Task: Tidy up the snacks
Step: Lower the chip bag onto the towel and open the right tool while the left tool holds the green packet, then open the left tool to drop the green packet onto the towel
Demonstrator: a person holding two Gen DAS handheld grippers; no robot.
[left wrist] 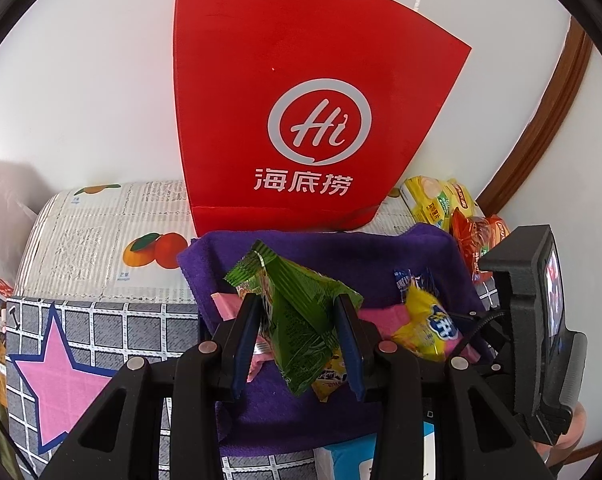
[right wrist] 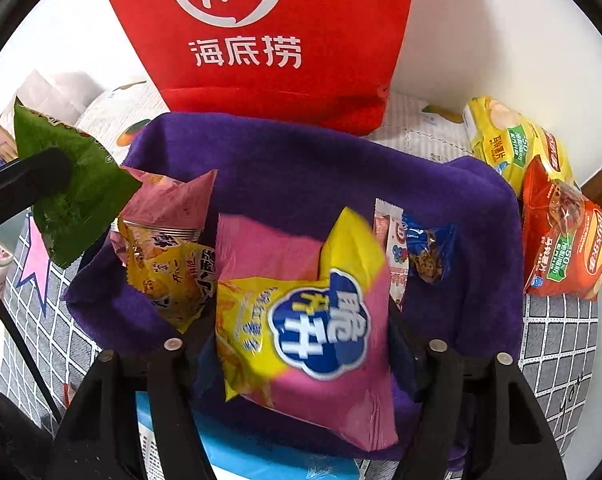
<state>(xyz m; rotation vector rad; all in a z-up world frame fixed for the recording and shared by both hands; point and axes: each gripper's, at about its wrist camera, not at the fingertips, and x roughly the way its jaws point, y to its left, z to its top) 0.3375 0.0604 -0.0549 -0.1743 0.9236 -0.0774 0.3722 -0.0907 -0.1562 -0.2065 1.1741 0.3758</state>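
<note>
left gripper [left wrist: 297,320] fingers clamped on green snack packet [left wrist: 297,320], held above purple fabric bin [right wrist: 301,160]. right gripper [right wrist: 301,352] fingers apart around yellow-pink chip bag [right wrist: 301,320]; no squeeze evident. you handle light, crinkly, crushable film; grip sealed edge, not puffed middle.

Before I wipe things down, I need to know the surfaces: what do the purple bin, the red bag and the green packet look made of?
Purple bin: soft fuzzy fabric, matte nap, slumping rim. Red bag: probably stiff paper, matte, creased at the bottom fold. Green packet: thin glossy plastic film, crinkled, with a serrated sealed edge.
</note>
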